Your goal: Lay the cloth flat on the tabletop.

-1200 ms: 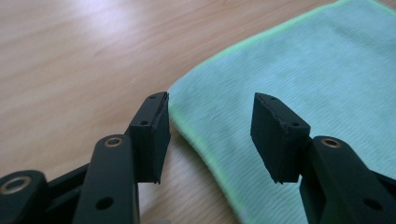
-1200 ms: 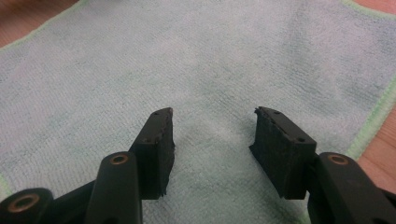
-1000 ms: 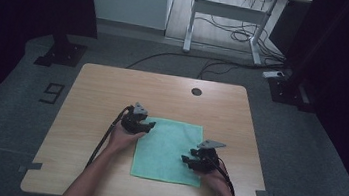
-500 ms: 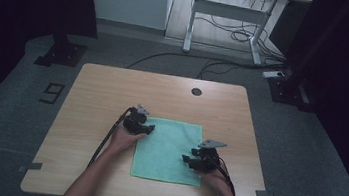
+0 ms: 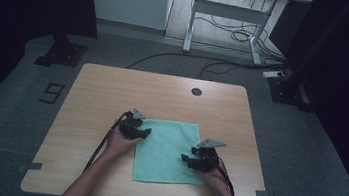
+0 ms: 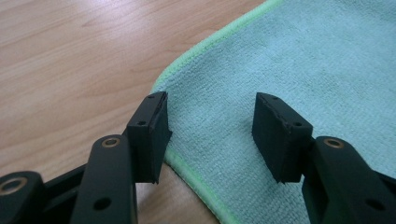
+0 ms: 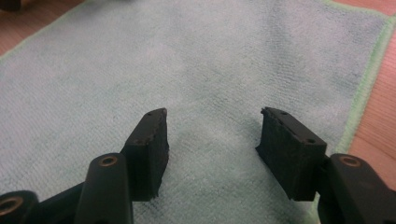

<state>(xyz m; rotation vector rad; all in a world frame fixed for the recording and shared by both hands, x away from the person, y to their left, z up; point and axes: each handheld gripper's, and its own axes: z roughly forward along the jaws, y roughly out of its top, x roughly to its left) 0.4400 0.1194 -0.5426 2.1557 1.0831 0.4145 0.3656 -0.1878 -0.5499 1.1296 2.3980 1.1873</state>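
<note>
A light green cloth (image 5: 168,150) lies flat on the wooden table (image 5: 162,96), toward its near side. My left gripper (image 5: 145,132) rests at the cloth's far left corner, jaws open. In the left gripper view, the left gripper (image 6: 210,126) straddles the cloth's hemmed edge (image 6: 187,60), one pad (image 6: 152,135) at the hem and the other over the fabric. My right gripper (image 5: 186,159) sits on the cloth's right part. Its jaws (image 7: 212,140) have just been opening and stand open over the cloth (image 7: 163,60), holding nothing.
A round cable hole (image 5: 196,91) sits near the table's far edge. The left gripper's cable (image 5: 101,144) trails toward the near edge. Beyond the table stand a white desk frame (image 5: 222,18) and floor cables (image 5: 227,64). Bare wood shows past the cloth's right hem (image 7: 380,93).
</note>
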